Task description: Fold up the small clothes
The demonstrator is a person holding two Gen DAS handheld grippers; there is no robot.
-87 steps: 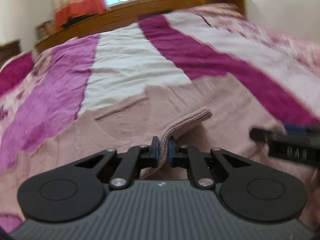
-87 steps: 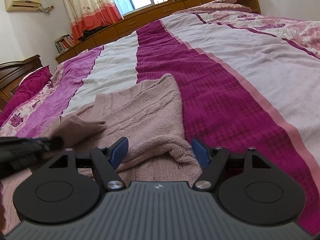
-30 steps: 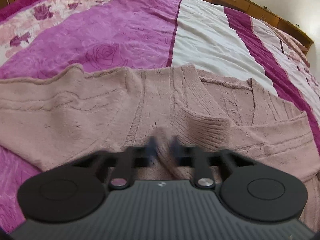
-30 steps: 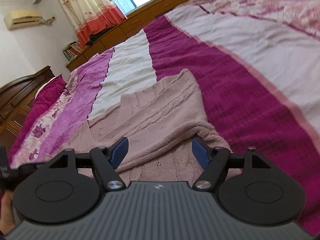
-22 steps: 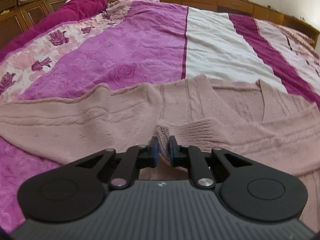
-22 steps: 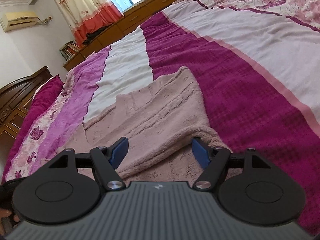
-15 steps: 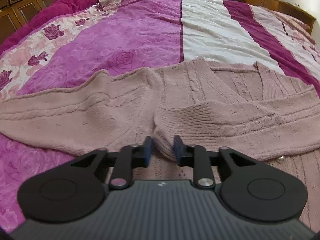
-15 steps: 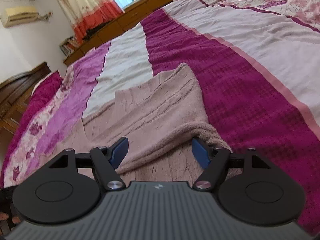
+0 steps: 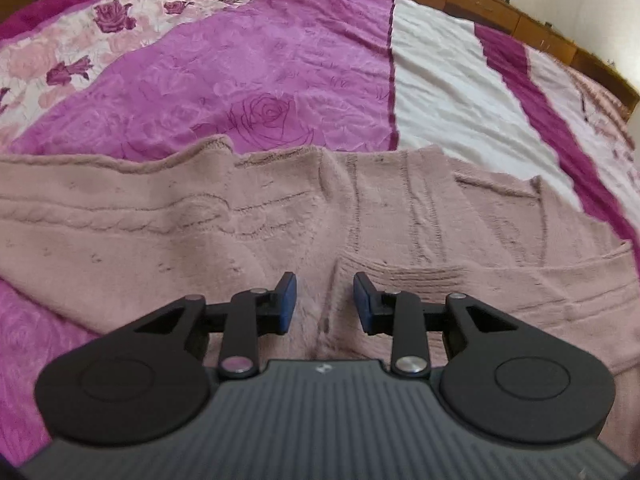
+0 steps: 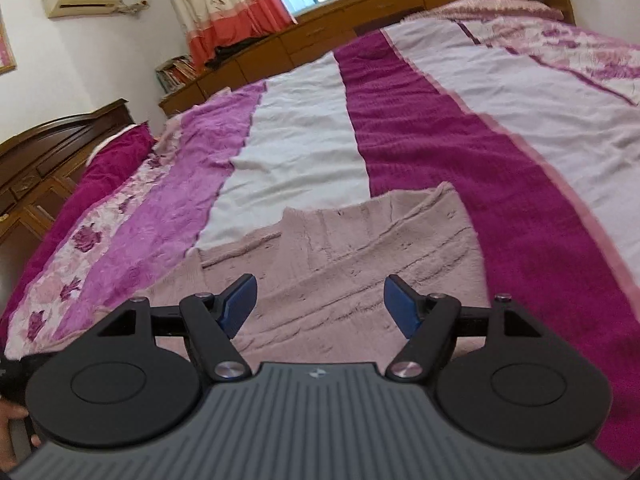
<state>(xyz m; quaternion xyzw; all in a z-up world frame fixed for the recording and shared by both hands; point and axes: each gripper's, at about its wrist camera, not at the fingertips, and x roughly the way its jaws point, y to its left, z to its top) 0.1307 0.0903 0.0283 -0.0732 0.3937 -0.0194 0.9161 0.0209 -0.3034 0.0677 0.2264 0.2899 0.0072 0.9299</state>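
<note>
A dusty-pink knitted sweater (image 9: 200, 232) lies flat on the bed, one sleeve (image 9: 80, 208) stretched out to the left. The other sleeve is folded across the body, and its ribbed cuff (image 9: 404, 278) ends just under my left gripper (image 9: 324, 292). That gripper is open, its blue pads a small gap apart over the knit and pressing on nothing. In the right wrist view the sweater (image 10: 360, 248) spreads ahead of my right gripper (image 10: 320, 292), which hovers above it, wide open and holding nothing.
The bedspread (image 9: 240, 80) has purple, white and magenta stripes with rose prints. A dark wooden headboard (image 10: 40, 152) stands at the left, low wooden cabinets (image 10: 320, 32) run under the window at the back. A hand (image 10: 8, 404) shows at the lower left edge.
My left gripper has opened and let go of the sleeve cuff, which now lies across the sweater body. My right gripper has lifted slightly and rolled, still open.
</note>
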